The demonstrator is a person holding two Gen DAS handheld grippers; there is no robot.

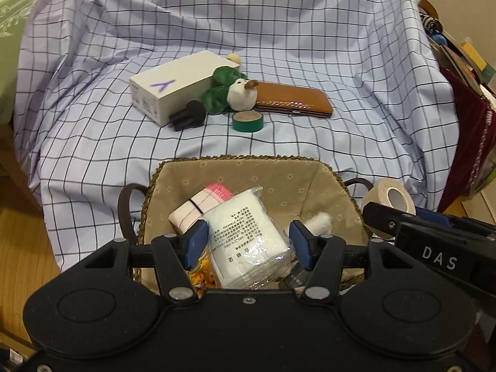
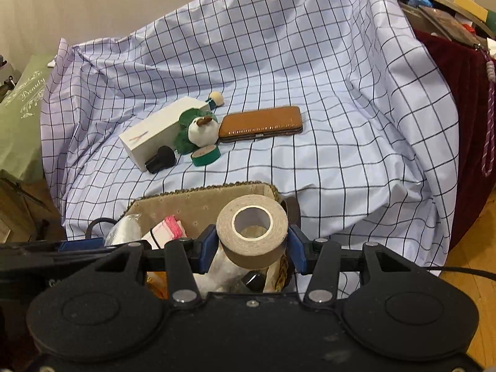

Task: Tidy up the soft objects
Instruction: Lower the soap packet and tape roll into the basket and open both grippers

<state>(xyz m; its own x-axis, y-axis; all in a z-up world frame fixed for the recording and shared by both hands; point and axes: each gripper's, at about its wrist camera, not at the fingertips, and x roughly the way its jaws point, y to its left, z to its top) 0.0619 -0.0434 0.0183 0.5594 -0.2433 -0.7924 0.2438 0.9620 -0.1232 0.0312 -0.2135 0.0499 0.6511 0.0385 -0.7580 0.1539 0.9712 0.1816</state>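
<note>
My left gripper (image 1: 248, 243) is shut on a white gauze pack in clear wrap (image 1: 245, 232), held just over the woven basket with beige lining (image 1: 235, 157). My right gripper (image 2: 251, 245) is shut on a beige tape roll (image 2: 251, 232) above the basket's right rim (image 2: 201, 189); the same tape roll (image 1: 390, 200) shows at the right of the left wrist view. In the basket lie a pink-and-white folded cloth (image 1: 198, 204) and a cotton ball (image 1: 321, 220). A white plush bird with a green scrunchie (image 1: 238, 93) rests on the checked cloth farther back.
Around the plush on the checked cloth (image 1: 310, 46) are a white box (image 1: 176, 90), a brown case (image 1: 294, 100), a green tape roll (image 1: 248, 121) and a black item (image 1: 187, 116). A dark red cloth and clutter (image 2: 465, 77) stand at the right, a green bag (image 2: 21, 117) at the left.
</note>
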